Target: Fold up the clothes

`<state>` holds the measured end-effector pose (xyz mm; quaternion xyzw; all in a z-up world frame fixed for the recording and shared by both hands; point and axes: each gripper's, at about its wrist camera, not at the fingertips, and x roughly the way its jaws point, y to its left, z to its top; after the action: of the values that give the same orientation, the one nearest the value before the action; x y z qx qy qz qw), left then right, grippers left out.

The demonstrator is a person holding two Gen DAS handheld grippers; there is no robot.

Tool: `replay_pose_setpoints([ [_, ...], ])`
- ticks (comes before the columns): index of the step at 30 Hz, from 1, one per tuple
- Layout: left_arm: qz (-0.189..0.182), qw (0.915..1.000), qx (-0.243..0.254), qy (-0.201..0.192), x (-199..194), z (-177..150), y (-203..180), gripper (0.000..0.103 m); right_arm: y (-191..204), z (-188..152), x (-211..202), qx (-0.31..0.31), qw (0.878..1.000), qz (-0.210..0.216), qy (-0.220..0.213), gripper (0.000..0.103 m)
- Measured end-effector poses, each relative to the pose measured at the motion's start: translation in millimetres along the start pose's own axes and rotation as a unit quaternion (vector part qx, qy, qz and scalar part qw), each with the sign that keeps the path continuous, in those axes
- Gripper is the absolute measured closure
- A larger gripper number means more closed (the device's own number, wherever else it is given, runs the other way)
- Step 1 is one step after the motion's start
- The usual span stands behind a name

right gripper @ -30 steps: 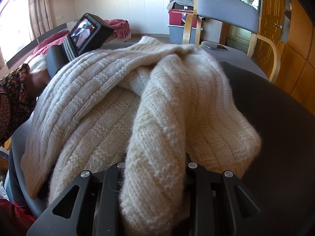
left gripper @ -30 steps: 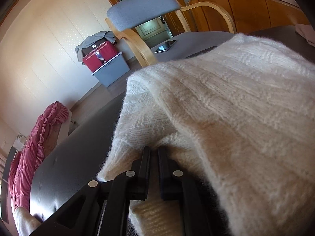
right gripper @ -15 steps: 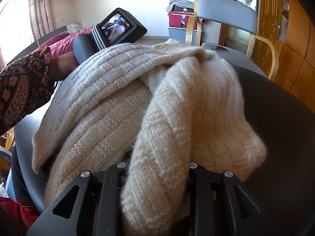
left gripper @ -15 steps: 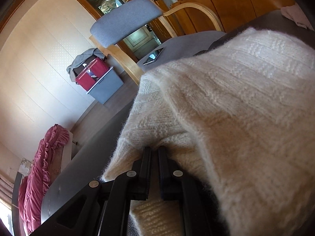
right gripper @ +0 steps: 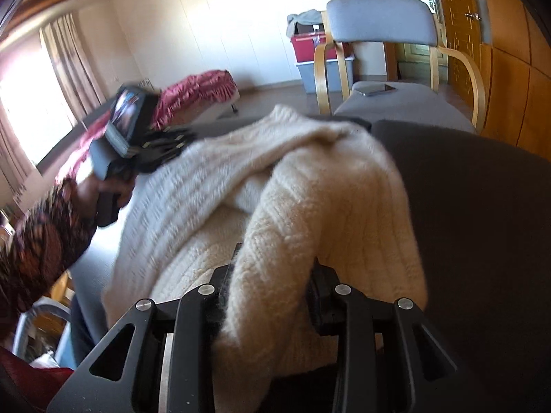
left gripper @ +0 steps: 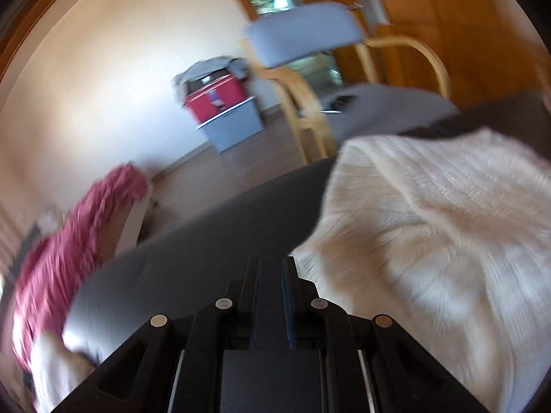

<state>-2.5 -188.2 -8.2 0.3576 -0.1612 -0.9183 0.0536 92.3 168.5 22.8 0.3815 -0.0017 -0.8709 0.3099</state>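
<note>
A cream knitted sweater [right gripper: 310,179] lies bunched on the dark grey table [right gripper: 482,213]. My right gripper [right gripper: 273,261] is shut on a thick fold of it at the near edge. In the left wrist view the sweater [left gripper: 430,223] lies to the right of my left gripper [left gripper: 271,263], whose fingers stand slightly apart with nothing between them over the bare table [left gripper: 206,241]. The right wrist view shows the left gripper [right gripper: 179,137], blurred, at the sweater's far left edge, held by a hand with a patterned sleeve [right gripper: 44,241].
A grey armchair with wooden arms [right gripper: 378,17] stands beyond the table, a phone [right gripper: 375,88] on its seat. A red box on a grey bin [right gripper: 310,48] sits by the wall. Pink ruffled bedding [right gripper: 199,86] lies at the left.
My left gripper has let go of the sweater and swung off to its left, now over bare table. The right gripper keeps its hold on the fold; the sweater has sunk lower.
</note>
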Motion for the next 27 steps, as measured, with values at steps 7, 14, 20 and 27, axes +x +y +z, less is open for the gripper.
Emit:
replay_pose_setpoints([
  [7,-0.049,0.9915,-0.117,0.028,-49.2,-74.2,14.8,0.091,4.5,25.6,-22.8,-0.048,0.998,-0.029,-0.017,0.050],
  [14,-0.077,0.9745,-0.205,0.047,-68.5,-112.3,-12.7,0.091,4.0,55.5,-5.9,-0.111,0.986,-0.120,-0.027,0.035],
  [20,-0.060,0.9745,-0.210,0.051,-77.0,-108.1,-19.6,0.091,-6.1,89.3,77.5,-0.168,0.974,-0.147,0.032,0.036],
  [27,-0.021,0.9836,-0.165,0.069,-59.4,-97.5,-40.3,0.090,-37.8,99.1,169.4,-0.163,0.969,-0.143,0.116,0.037],
])
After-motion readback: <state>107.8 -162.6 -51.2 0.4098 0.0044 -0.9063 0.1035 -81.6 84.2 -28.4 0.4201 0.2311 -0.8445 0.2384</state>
